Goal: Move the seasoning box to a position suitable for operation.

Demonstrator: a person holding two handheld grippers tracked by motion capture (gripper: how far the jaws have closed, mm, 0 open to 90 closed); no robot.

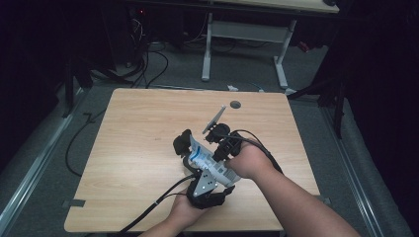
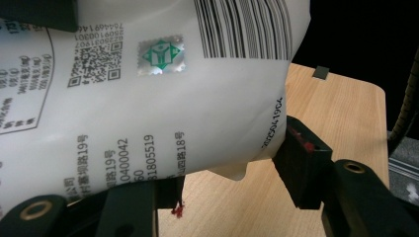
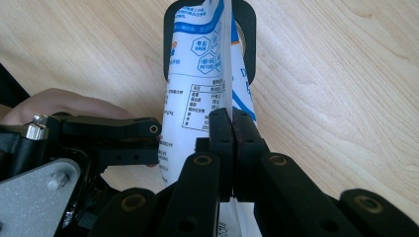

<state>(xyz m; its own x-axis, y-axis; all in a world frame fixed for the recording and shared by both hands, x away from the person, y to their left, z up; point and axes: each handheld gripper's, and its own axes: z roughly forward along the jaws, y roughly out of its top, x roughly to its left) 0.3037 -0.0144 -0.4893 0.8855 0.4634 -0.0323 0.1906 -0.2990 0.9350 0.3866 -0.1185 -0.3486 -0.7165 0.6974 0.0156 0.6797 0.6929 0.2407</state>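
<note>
High view: pouch (image 1: pixel 207 159) held above counter (image 1: pixel 138 148) w/ both tongs, left (image 1: pixel 187 154) & right (image 1: pixel 213 157) clamped on it; opening prob. not done yet.

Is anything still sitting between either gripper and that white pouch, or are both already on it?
Nothing visible stands between. The right gripper is pinched shut on an edge of the white pouch. The left gripper has the pouch's body between its jaws, above the bare wooden table.
</note>
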